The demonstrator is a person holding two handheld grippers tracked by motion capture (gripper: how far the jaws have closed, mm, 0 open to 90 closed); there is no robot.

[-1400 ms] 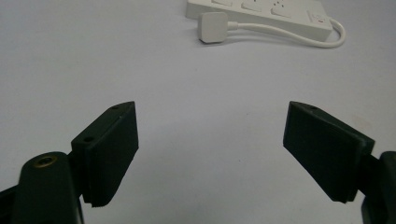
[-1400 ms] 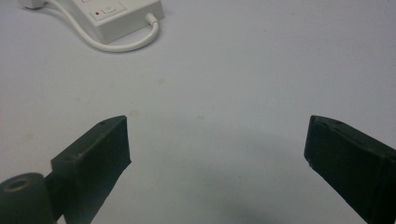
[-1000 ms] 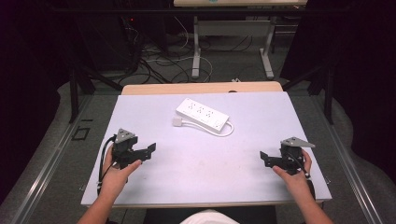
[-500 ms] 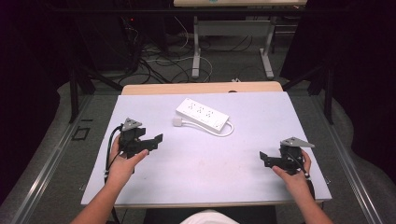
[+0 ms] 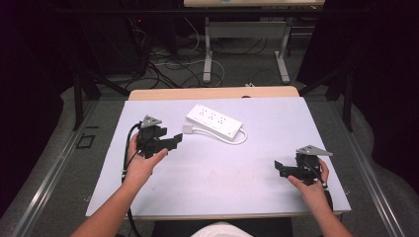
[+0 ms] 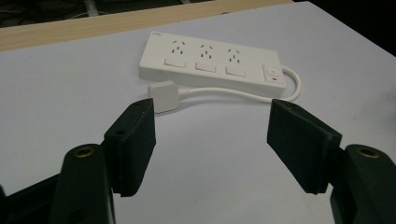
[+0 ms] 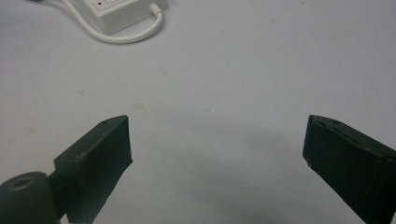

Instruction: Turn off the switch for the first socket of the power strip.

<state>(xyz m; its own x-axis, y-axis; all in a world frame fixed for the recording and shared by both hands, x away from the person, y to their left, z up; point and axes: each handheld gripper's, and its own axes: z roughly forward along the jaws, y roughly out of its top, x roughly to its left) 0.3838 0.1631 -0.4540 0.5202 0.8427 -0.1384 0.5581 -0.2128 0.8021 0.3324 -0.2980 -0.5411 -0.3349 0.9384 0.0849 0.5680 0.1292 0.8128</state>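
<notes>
The power strip (image 5: 214, 122) is white, with a small red mark at its switch end; its cord (image 6: 224, 93) and plug (image 6: 163, 96) are white too. The table (image 5: 222, 173) is pale lilac-grey, with a tan wooden strip at 12 o'clock. Both grippers (image 5: 173, 140) (image 5: 284, 168) are black with grey plates on top.

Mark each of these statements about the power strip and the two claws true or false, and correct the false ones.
1. The white power strip lies flat on the table. True.
2. The left claw grips the strip's plug. False: its jaws stand apart with nothing between them, and the plug lies on the table ahead of them.
3. The power strip has three sockets in a row. True.
4. The right claw rests on the strip's cord. False: it is near the table's right edge, apart from the cord, jaws open and empty.
5. The plug is pushed into one of the strip's sockets. False: it lies loose beside the strip.
</notes>
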